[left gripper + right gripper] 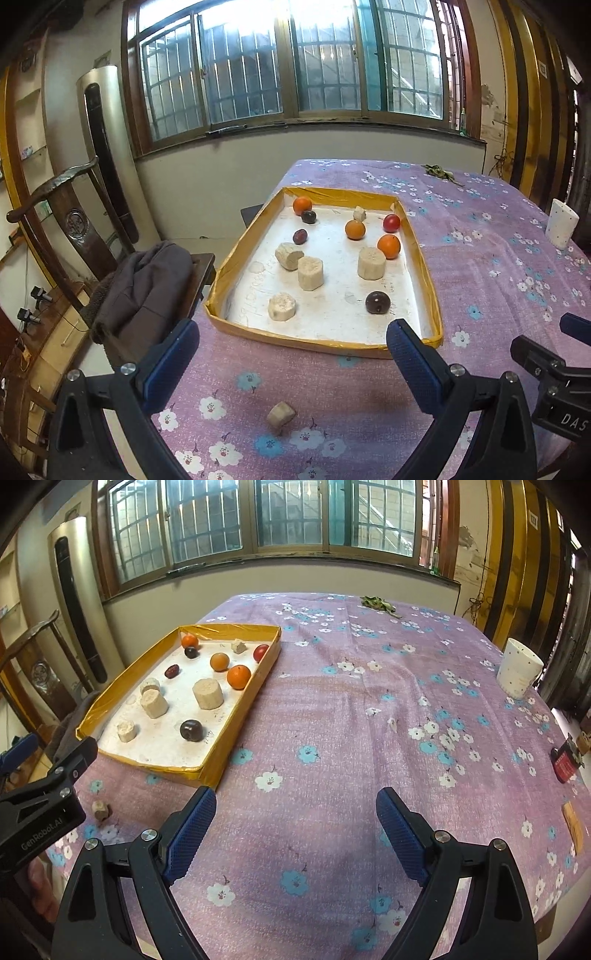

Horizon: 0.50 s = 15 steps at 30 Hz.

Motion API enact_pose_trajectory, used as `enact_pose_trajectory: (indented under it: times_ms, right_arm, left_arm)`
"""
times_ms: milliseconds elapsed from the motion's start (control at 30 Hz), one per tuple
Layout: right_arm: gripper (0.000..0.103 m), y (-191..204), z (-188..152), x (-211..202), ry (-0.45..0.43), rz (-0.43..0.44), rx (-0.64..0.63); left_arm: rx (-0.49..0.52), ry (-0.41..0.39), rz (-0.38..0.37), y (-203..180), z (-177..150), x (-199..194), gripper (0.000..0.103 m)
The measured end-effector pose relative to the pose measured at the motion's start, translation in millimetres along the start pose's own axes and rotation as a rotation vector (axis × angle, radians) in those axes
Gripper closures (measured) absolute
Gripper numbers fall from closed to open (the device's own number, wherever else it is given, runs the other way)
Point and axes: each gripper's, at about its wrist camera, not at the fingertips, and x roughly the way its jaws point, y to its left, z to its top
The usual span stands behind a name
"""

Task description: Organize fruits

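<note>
A shallow yellow-rimmed tray [325,345] [242,716] lies on the purple flowered tablecloth. In it are oranges [388,246] [238,676], a red fruit [391,223] [260,652], dark round fruits [377,302] [191,730] and several pale banana chunks [310,272] [207,693]. One more banana chunk [281,414] [101,809] rests on the cloth in front of the tray. My left gripper [291,354] hovers open just above that loose chunk, nothing between its fingers. My right gripper [295,823] is open over bare cloth to the right of the tray, holding nothing.
A white cup [561,228] [519,672] stands at the table's right side. Green leaves [378,603] lie at the far edge. A small red-and-black object [564,762] and a tan piece [572,825] sit near the right edge. A chair with a jacket [144,291] stands left of the table.
</note>
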Motion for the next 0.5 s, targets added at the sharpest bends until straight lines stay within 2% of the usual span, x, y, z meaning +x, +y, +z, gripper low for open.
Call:
enact_pose_trajectory:
  times_ms: [233,500]
  right_arm:
    - [0.014,4.9,-1.3,-2.9,0.000,-0.007,-0.001]
    - [0.010,4.5,-1.3,-3.9,-0.006,-0.022,0.002]
  left_arm:
    - [-0.019,0.012,-0.074,0.3,8.2,0.7,0.001]
    - [0.009,0.021,-0.096,-0.6,7.4,3.8,0.000]
